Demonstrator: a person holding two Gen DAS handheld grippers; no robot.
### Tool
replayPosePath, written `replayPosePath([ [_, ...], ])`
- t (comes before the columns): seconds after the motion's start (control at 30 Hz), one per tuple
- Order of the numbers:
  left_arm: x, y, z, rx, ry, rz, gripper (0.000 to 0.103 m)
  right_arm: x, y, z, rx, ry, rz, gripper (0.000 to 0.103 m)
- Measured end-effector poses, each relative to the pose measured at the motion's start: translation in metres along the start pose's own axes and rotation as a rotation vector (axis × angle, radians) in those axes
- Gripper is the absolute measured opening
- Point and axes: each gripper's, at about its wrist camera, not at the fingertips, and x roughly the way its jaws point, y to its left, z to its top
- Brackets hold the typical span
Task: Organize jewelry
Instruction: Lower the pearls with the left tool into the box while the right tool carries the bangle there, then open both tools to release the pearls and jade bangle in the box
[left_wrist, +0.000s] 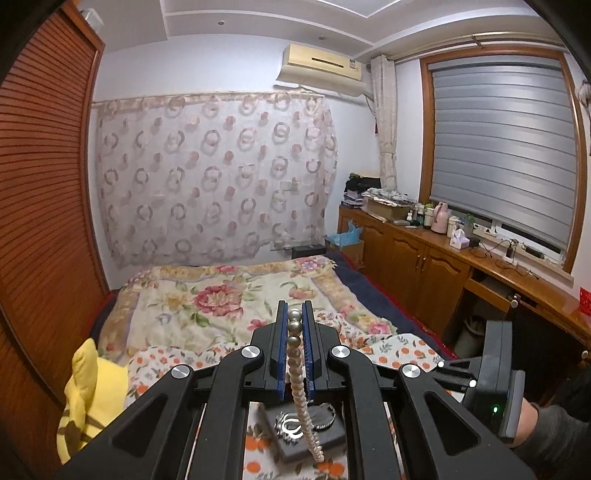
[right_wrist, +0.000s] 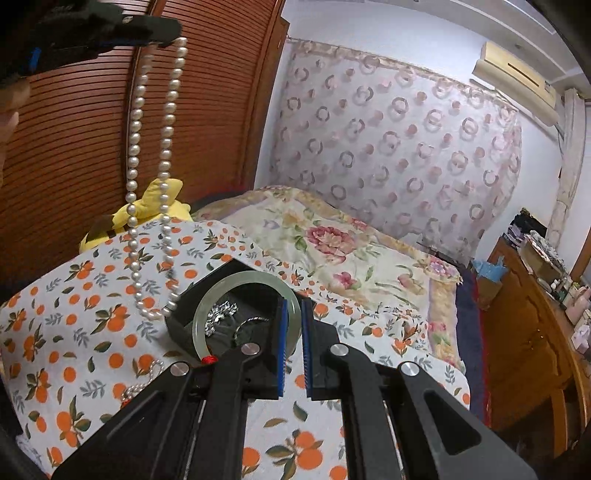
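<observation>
My left gripper (left_wrist: 294, 320) is shut on a pearl necklace (left_wrist: 298, 373) that hangs down over a dark jewelry box (left_wrist: 295, 443). In the right wrist view the left gripper (right_wrist: 162, 35) is at the top left, and the necklace (right_wrist: 168, 122) dangles in a long loop to just left of the box (right_wrist: 184, 328). My right gripper (right_wrist: 292, 325) is shut on a pale green jade bangle (right_wrist: 221, 291) held over the open box. Silver pieces (right_wrist: 221, 314) lie inside the box.
The box sits on an orange-print cloth (right_wrist: 74, 332) on a bed with a floral blanket (right_wrist: 332, 240). A beaded chain (right_wrist: 144, 380) lies on the cloth near the right gripper. A yellow plush (right_wrist: 155, 203) is by the wooden wardrobe (right_wrist: 74, 147). Wooden cabinets (left_wrist: 424, 266) line the right wall.
</observation>
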Motion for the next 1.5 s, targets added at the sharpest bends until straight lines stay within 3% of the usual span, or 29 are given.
replayPosePath([
  [0.13, 0.023, -0.005, -0.001, 0.005, 0.027, -0.01, 0.007, 0.008, -0.008, 0.004, 0.005, -0.007, 0.008, 0.008],
  [0.5, 0.117, 0.022, -0.075, -0.062, 0.245, -0.033, 0.007, 0.053, -0.013, 0.002, 0.034, 0.021, 0.064, 0.008],
  [0.83, 0.129, 0.049, -0.114, -0.096, 0.3, -0.007, 0.008, 0.106, -0.002, -0.008, 0.056, 0.106, 0.135, 0.008],
  [1.03, 0.119, 0.058, -0.135, -0.092, 0.317, 0.02, 0.03, 0.122, 0.012, -0.016, 0.041, 0.15, 0.185, 0.009],
  [1.3, 0.097, 0.055, -0.16, -0.087, 0.325, 0.024, 0.067, 0.12, 0.023, -0.018, 0.019, 0.172, 0.208, 0.014],
  [1.5, 0.071, 0.045, -0.182, -0.083, 0.337, 0.015, 0.083, 0.092, 0.012, -0.024, 0.075, 0.134, 0.185, 0.018],
])
